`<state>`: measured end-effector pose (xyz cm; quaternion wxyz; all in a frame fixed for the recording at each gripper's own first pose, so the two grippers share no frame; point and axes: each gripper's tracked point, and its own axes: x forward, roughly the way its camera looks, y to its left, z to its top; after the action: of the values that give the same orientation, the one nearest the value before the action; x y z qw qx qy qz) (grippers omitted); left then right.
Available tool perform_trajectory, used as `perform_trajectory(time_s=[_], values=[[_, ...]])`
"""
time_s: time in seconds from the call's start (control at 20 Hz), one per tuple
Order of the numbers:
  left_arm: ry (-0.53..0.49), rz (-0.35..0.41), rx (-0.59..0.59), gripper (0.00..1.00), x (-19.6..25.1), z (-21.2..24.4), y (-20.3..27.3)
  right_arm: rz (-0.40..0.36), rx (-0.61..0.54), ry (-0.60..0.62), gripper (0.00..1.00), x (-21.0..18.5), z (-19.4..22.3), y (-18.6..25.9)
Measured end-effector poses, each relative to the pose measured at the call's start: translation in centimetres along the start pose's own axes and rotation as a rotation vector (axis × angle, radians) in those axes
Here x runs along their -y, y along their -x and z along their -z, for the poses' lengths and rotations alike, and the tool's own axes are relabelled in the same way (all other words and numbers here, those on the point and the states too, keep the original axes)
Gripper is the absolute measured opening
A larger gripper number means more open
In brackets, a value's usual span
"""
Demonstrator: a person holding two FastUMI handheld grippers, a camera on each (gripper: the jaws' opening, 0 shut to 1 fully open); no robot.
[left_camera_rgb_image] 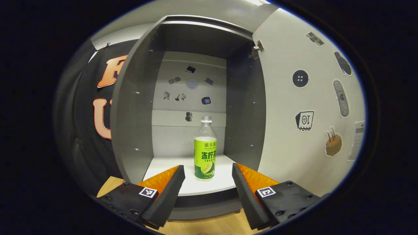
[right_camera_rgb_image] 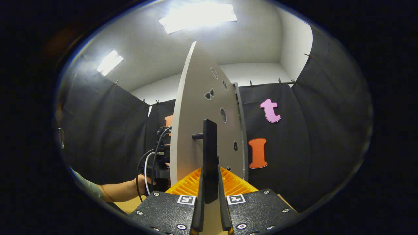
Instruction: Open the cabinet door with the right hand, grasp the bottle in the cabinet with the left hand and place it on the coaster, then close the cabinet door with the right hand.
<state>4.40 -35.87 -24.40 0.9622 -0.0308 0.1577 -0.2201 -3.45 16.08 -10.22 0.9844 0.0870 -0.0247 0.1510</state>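
Green-label bottle upright on cabinet shelf, just beyond wide-open left gripper, untouched. Right gripper clamped on black door handle; door swung open. Coaster unseen.

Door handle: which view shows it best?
Right gripper view. The black door handle stands upright dead centre, pinched between the right tool fingers. Left gripper view gives the open door's stickered inner face, so the handle side faces away.
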Motion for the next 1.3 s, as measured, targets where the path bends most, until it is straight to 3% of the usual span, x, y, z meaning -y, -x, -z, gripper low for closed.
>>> perform_trajectory(time_s=[0.15, 0.25, 0.35, 0.4, 0.45, 0.65, 0.75, 0.8, 0.85, 0.9, 1.0, 1.15, 1.3], values=[[-0.010, -0.010, 0.008, 0.91, 0.6, 0.1, -3.2, 0.055, 0.007, 0.040, 0.20, 0.4, 0.1, 0.3], [-0.014, -0.036, 0.005, 1.00, 0.5, 0.5, -5.1, 0.095, 0.020, 0.064, 0.20, 1.0, -0.1, 0.2], [-0.020, -0.060, 0.007, 0.90, 0.2, 0.7, -7.1, 0.119, 0.024, 0.066, 0.20, 1.2, -0.1, 0.1], [-0.027, -0.070, 0.015, 0.90, 0.0, 0.5, -8.1, 0.128, 0.025, 0.059, 0.18, 1.2, 0.1, 0.1], [-0.033, -0.082, 0.017, 0.95, -0.1, 0.5, -8.8, 0.133, 0.028, 0.048, 0.16, 1.0, 0.2, 0.1], [-0.082, -0.129, -0.002, 0.95, -1.2, 1.3, -11.5, 0.089, 0.040, 0.001, 0.14, -1.0, 0.1, 0.0], [-0.077, -0.133, -0.031, 0.95, -1.2, 1.9, -12.8, 0.104, 0.048, 0.030, 0.14, -1.0, -0.5, 0.4], [-0.058, -0.124, -0.049, 0.91, -1.3, 2.2, -13.5, 0.112, 0.050, 0.047, 0.04, -0.8, -0.6, 0.5], [-0.036, -0.113, -0.062, 0.91, -1.2, 2.5, -14.0, 0.111, 0.055, 0.056, 0.04, -0.7, -0.6, 0.7], [-0.019, -0.105, -0.075, 0.96, -1.2, 2.6, -14.4, 0.104, 0.058, 0.057, 0.14, -0.8, -0.6, 0.8], [0.002, -0.112, -0.085, 0.99, -1.7, 2.6, -15.0, 0.090, 0.056, 0.051, 0.16, -1.0, -0.6, 1.1], [0.009, -0.108, -0.103, 0.86, -2.3, 2.8, -15.2, 0.084, 0.058, 0.040, 0.21, -1.2, -0.5, 1.1], [0.016, -0.076, -0.114, 0.82, -2.3, 2.8, -13.9, 0.094, 0.065, 0.054, 0.25, -0.6, -0.5, 0.8]])
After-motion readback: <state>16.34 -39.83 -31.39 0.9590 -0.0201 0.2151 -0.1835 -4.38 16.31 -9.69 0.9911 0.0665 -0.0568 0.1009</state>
